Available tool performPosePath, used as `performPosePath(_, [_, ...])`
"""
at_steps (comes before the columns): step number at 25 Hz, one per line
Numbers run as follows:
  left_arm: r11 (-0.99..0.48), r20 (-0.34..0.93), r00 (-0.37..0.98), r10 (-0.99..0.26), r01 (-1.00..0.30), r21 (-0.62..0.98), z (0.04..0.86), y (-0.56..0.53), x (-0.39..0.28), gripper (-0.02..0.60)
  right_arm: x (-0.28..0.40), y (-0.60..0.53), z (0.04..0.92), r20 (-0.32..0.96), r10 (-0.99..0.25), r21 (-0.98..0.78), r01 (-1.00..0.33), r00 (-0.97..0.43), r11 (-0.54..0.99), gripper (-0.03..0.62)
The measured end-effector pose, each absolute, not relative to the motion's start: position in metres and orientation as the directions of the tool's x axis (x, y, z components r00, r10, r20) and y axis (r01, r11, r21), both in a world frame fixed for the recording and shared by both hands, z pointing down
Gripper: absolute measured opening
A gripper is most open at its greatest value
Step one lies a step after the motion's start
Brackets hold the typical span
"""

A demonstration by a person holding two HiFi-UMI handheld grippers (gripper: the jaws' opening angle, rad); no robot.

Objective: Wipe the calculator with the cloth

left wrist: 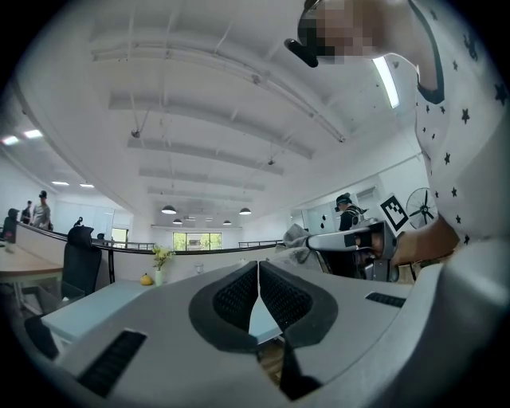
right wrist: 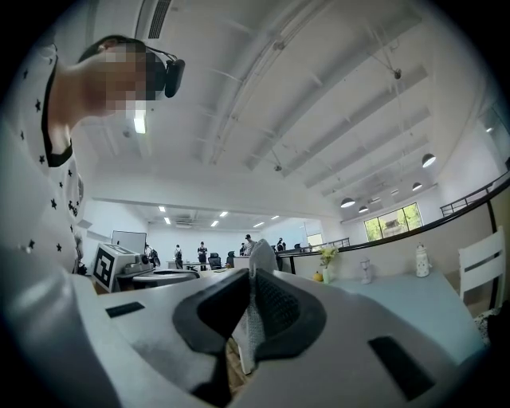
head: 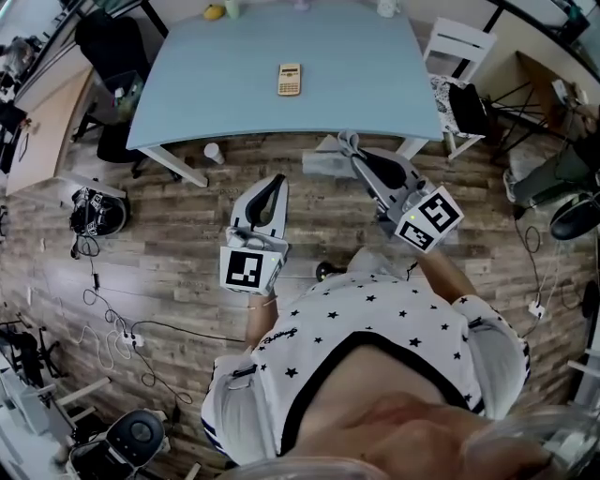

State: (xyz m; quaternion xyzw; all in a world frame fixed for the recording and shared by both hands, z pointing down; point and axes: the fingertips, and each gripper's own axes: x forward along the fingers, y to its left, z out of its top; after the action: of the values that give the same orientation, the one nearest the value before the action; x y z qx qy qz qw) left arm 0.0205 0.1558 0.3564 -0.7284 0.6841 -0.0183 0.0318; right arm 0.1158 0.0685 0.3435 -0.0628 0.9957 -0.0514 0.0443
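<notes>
A beige calculator (head: 290, 79) lies alone near the middle of the light blue table (head: 375, 84), well ahead of both grippers. My right gripper (head: 348, 141) is held over the wooden floor in front of the table's near edge, shut on a grey cloth (head: 324, 161) that hangs to its left. In the right gripper view the cloth (right wrist: 253, 323) is pinched between the pads. My left gripper (head: 274, 180) is lower and to the left, shut with nothing in it; its pads (left wrist: 235, 296) meet. The left gripper view shows the right gripper (left wrist: 351, 239) with the cloth (left wrist: 296, 237).
A paper cup (head: 214, 153) lies on the floor by the table leg. A white chair (head: 457, 45) stands at the table's right and a black chair (head: 109, 49) at its left. A yellow object (head: 214, 12) sits at the table's far edge. Cables and gear (head: 97, 212) cover the floor at left.
</notes>
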Motion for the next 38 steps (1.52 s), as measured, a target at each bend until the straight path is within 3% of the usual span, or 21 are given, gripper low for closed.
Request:
performPosePath(4, [-0.039, -0.006, 0.039, -0.999, -0.997, -0.063, 0.360, 0.160, 0.008, 0.031, 0.106, 0.054, 0.342, -0.090, -0.148, -0.132, -0.135, -0.985, 0.982, 0.021])
performPosePath(17, [0.125, 0.027, -0.127, -0.991, -0.989, -0.082, 0.367, 0.163, -0.054, 0.031, 0.033, 0.034, 0.347, -0.128, -0.031, -0.146, -0.012, -0.991, 0.989, 0.021])
performPosePath(38, [0.156, 0.070, -0.165, -0.984, -0.981, -0.119, 0.362, 0.035, -0.127, 0.031, -0.050, -0.105, 0.351, -0.152, 0.002, -0.194, 0.032, -0.988, 0.980, 0.021])
